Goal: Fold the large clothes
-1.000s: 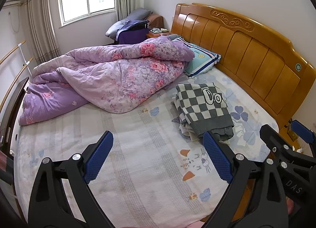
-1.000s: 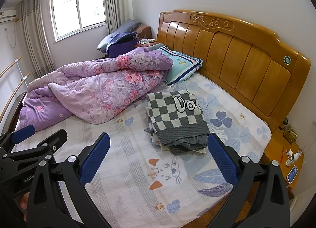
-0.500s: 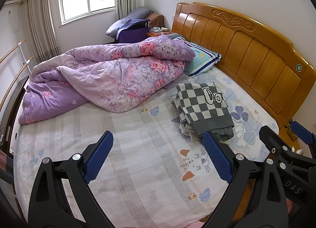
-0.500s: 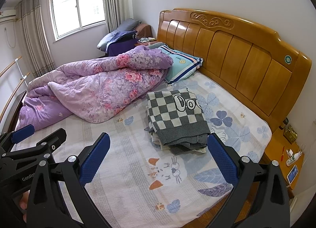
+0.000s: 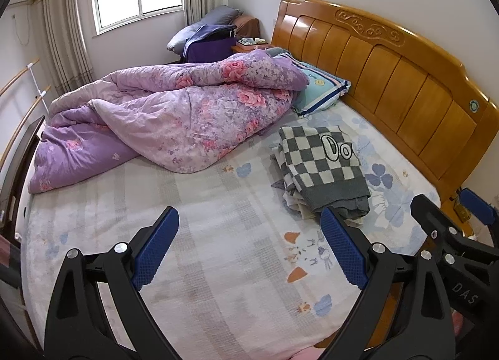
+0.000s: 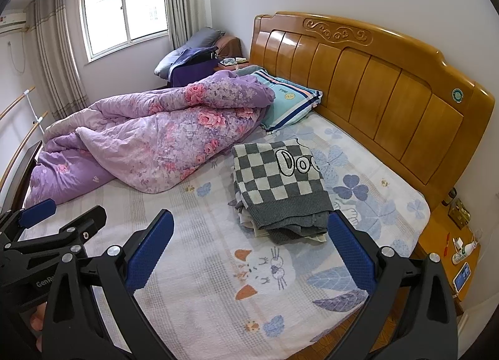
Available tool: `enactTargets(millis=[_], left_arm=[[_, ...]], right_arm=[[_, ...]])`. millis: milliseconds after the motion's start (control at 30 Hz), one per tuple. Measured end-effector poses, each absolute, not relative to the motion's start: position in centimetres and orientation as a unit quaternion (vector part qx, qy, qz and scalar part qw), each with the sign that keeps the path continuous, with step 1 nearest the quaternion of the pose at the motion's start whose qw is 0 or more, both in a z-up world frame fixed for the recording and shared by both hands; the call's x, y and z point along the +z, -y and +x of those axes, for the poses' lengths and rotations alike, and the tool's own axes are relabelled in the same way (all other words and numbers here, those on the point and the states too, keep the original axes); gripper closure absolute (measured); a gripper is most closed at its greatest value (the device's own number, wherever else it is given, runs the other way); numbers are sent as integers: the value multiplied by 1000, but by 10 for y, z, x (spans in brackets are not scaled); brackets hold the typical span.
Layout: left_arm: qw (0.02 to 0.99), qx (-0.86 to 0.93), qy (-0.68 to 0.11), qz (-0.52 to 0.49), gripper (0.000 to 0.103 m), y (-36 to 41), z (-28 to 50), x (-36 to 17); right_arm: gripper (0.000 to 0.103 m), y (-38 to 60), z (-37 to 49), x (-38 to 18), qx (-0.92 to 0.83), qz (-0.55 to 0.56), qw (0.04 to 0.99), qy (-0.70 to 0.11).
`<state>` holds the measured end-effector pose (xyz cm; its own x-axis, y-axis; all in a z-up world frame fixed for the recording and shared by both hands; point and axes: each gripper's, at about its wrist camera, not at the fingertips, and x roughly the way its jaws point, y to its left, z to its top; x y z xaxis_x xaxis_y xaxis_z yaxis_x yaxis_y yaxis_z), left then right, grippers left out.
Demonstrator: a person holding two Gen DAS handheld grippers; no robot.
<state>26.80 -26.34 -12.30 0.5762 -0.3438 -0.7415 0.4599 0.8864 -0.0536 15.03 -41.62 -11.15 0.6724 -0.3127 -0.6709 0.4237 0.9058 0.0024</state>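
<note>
A folded grey-and-white checkered sweater (image 5: 321,166) lies on top of a small stack of folded clothes on the bed, near the headboard; it also shows in the right wrist view (image 6: 277,182). My left gripper (image 5: 249,246) is open and empty, held above the sheet short of the stack. My right gripper (image 6: 249,243) is open and empty, also short of the stack. Each gripper shows at the edge of the other's view: the right one (image 5: 452,213), the left one (image 6: 59,213).
A crumpled purple floral quilt (image 5: 174,117) covers the far left of the bed. A striped pillow (image 5: 318,92) leans by the wooden headboard (image 5: 399,79). The patterned sheet (image 5: 218,235) lies flat. A nightstand (image 6: 449,251) with small items stands at right.
Both views have shifted only slightly; the grippers stay open and the clothes stack has not moved.
</note>
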Motion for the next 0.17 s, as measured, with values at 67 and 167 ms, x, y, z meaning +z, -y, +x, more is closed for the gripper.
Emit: enactTargets(millis=[67, 167], left_arm=[[886, -226, -397, 73, 10, 263, 267, -123], [886, -227, -397, 73, 10, 264, 269, -123]], right_arm=[[8, 417, 150, -112, -203, 80, 911, -351], [8, 417, 152, -111, -202, 81, 910, -352]])
